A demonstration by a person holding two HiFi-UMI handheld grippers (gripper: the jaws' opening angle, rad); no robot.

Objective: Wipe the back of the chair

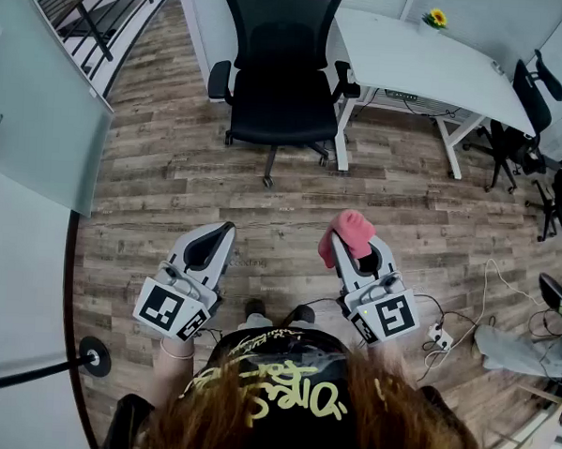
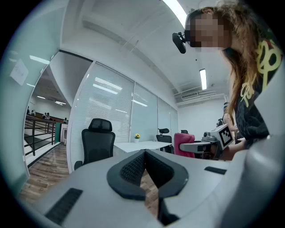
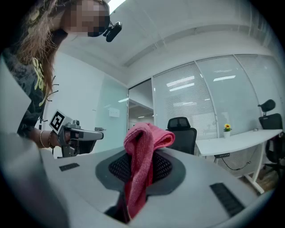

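Note:
A black mesh office chair stands on the wood floor ahead of me, its seat toward me and its back on the far side. It also shows in the left gripper view and the right gripper view. My right gripper is shut on a pink knitted cloth, which bunches above the jaws and hangs down between them. My left gripper is held level beside it, shut with nothing in it. Both grippers are well short of the chair.
A white desk with a small sunflower pot stands right of the chair. More black chairs are at the far right. Cables and a power strip lie on the floor at right. A glass partition is at left.

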